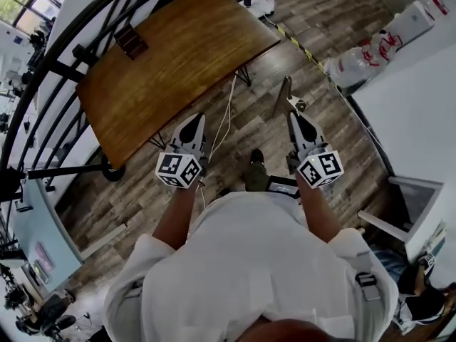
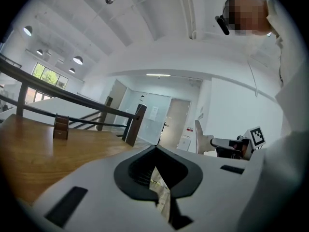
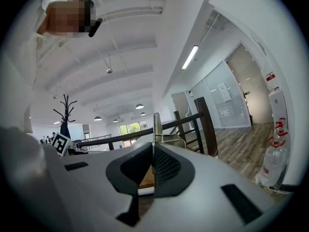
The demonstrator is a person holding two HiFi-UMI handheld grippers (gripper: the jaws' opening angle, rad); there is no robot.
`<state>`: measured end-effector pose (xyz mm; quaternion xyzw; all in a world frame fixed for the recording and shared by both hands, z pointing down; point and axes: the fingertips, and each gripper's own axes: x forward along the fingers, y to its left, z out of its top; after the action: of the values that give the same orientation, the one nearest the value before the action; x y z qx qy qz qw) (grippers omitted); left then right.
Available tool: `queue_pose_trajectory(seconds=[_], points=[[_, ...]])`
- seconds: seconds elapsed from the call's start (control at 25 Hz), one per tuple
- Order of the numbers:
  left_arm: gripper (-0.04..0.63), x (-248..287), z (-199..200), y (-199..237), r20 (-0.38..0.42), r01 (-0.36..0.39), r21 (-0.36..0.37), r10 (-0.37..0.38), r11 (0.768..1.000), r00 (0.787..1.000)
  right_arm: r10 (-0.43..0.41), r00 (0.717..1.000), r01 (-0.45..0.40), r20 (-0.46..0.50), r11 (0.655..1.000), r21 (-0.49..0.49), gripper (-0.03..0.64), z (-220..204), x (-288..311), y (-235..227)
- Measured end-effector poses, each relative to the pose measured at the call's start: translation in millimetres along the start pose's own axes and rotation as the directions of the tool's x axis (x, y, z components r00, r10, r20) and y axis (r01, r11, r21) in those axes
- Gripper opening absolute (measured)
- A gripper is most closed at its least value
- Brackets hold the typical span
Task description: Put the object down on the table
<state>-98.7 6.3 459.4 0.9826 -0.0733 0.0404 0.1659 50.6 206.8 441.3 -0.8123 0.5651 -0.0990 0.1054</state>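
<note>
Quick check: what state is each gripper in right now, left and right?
Left gripper: shut, nothing between the jaws.
Right gripper: shut on a thin flat grey metal piece.

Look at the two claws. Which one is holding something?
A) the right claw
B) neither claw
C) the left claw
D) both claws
A: the right claw is shut on a thin flat piece that sticks out past its tip, while the left claw is shut with nothing in it.
</note>
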Motion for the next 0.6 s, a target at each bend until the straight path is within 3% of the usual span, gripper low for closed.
queue_pose_trajectory(seconds=[0.28,0.6], points=[[0.014,91.9,26.7,-4.3,0.021,-0.051,0.018,0.051,0.999,0.998,0.048,0.999,-0.048,0.001,0.999,0.001,0.026,34.4,51.3,-89.0],[0.014,134.7,40.3,13.5,0.054,-0.121,-0.008,0.121,0.993,0.991,0.104,0.994,-0.103,-0.030,0.994,0.038,0.026,29.9,95.5,-129.4]])
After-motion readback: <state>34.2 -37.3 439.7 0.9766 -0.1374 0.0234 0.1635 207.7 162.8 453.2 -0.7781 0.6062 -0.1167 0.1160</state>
